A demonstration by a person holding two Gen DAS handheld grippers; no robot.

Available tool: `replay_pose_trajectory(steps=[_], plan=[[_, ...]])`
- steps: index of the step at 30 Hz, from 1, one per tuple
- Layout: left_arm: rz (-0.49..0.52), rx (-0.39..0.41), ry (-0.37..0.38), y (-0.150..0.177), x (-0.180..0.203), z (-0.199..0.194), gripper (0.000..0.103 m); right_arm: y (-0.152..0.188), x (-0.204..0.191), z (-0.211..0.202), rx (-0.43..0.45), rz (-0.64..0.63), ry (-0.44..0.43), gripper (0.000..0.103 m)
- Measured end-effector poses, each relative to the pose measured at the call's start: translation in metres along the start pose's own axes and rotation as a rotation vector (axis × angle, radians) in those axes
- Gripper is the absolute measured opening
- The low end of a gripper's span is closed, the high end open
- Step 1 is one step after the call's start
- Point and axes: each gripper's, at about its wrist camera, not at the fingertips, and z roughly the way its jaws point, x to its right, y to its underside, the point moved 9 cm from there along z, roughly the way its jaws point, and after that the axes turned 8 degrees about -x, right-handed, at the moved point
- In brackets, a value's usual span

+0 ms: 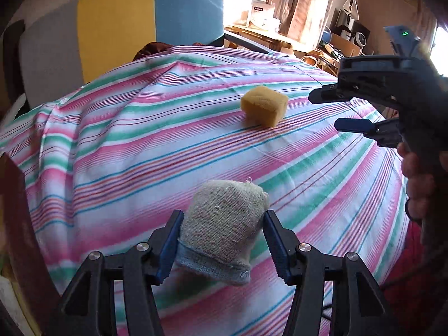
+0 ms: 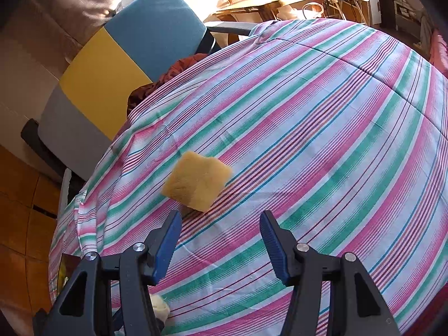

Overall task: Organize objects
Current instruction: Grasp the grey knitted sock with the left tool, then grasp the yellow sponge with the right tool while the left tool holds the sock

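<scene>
A rolled grey sock point(image 1: 224, 224) with a pale blue cuff sits between the blue pads of my left gripper point(image 1: 221, 215), and both pads press on its sides. A yellow sponge block point(image 1: 264, 105) point(image 2: 197, 184) lies farther out on the striped cloth point(image 1: 126, 145) point(image 2: 336, 140). In the right wrist view my right gripper point(image 2: 220, 215) hovers just short of the sponge, open, with only cloth between its fingers. The left wrist view shows the same right gripper point(image 1: 323, 111) from the side, to the right of the sponge, with a hand on its handle.
The striped cloth covers a domed surface that drops off on all sides. Behind it stands a chair point(image 1: 117, 28) point(image 2: 126, 64) with grey, yellow and blue panels, with a dark red cloth point(image 1: 151, 49) point(image 2: 179, 70) at its foot. A cluttered desk point(image 1: 263, 33) is at the back.
</scene>
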Motion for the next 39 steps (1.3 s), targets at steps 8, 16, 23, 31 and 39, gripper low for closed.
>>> replay_pose_trajectory(steps=[8, 16, 23, 31, 39], plan=[[0.011, 0.103, -0.054, 0.013, -0.007, -0.005, 0.058, 0.011, -0.016, 0.013, -0.052, -0.089, 0.038, 0.059], [-0.015, 0.1, -0.005, 0.013, -0.012, -0.002, 0.059, -0.01, -0.063, 0.035, -0.093, -0.529, 0.253, 0.066], [-0.06, 0.082, 0.035, 0.016, -0.017, 0.004, 0.063, -0.031, -0.068, 0.068, -0.161, -0.723, 0.366, 0.067], [-0.055, 0.088, 0.025, 0.017, -0.015, 0.004, 0.063, -0.036, -0.067, 0.091, -0.187, -0.713, 0.392, 0.059], [-0.046, 0.087, 0.005, 0.016, -0.014, 0.003, 0.062, 0.013, -0.069, 0.064, -0.206, -0.599, 0.307, 0.056]])
